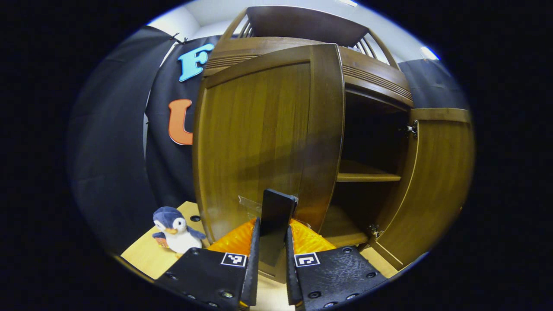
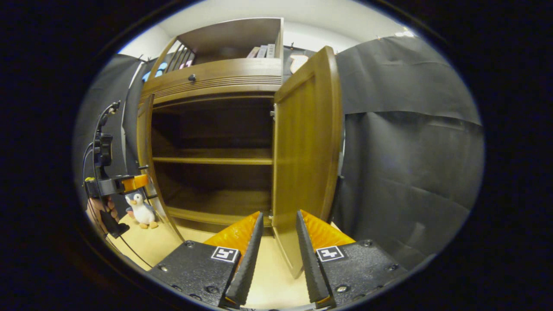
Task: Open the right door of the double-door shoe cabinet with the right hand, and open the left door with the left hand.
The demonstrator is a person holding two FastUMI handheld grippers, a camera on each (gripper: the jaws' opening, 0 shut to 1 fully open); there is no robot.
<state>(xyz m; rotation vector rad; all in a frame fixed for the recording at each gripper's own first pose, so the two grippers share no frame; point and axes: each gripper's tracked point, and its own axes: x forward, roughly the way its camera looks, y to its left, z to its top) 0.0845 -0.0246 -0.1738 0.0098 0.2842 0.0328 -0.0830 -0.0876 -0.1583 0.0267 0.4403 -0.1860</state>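
The wooden shoe cabinet (image 1: 371,77) stands with both doors swung out. Its left door (image 1: 259,138) is partly open and close in front of me in the left gripper view. My left gripper (image 1: 273,235) is shut on that door's black handle (image 1: 276,209). The right door (image 2: 302,142) stands wide open. My right gripper (image 2: 278,239) is open, its fingers astride the door's lower edge, with bare floor showing between the left finger (image 2: 252,242) and the wood. The right door (image 1: 436,181) and the left gripper (image 2: 114,185), held by a hand (image 2: 101,211), are also in sight.
A plush penguin (image 1: 175,231) sits on the light wooden floor (image 1: 142,255) left of the cabinet, and the penguin (image 2: 140,209) is near the left door's foot. Inside are a shelf (image 2: 211,160) and dark space. Black cloth (image 2: 410,172) hangs close on the right.
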